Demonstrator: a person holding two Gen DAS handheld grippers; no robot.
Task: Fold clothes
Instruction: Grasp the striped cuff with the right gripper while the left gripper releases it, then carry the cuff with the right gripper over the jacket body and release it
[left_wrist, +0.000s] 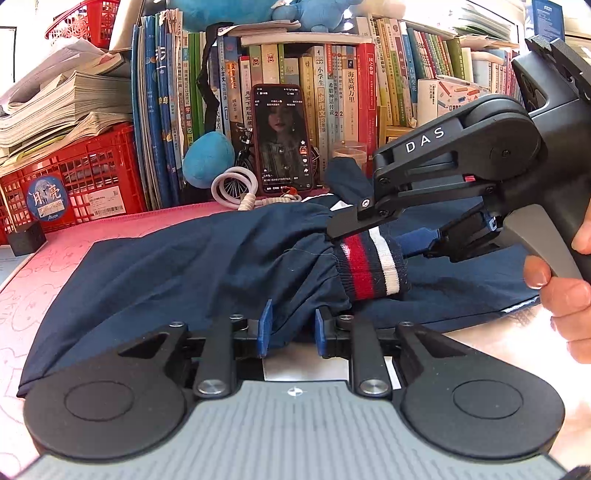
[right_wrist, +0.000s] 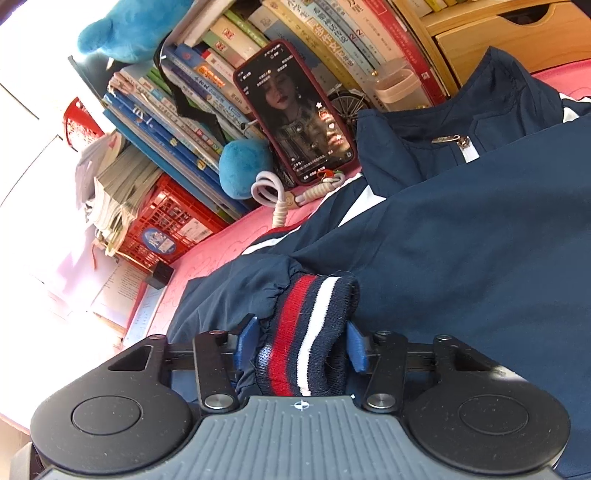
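Jacket (left_wrist: 155, 266), navy, lies on the pink mat (left_wrist: 55, 258); its striped cuff (right_wrist: 306, 332) sits between the right gripper (right_wrist: 301, 345) pads, which press it from both sides. Only the left view shows the left gripper (left_wrist: 291, 332) pinching a sleeve fold, and a hand (left_wrist: 565, 291). Beyond stands a phone (left_wrist: 282, 140).

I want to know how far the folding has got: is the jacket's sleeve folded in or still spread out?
Folded in: the sleeve lies across the navy jacket, its striped cuff resting on the body.
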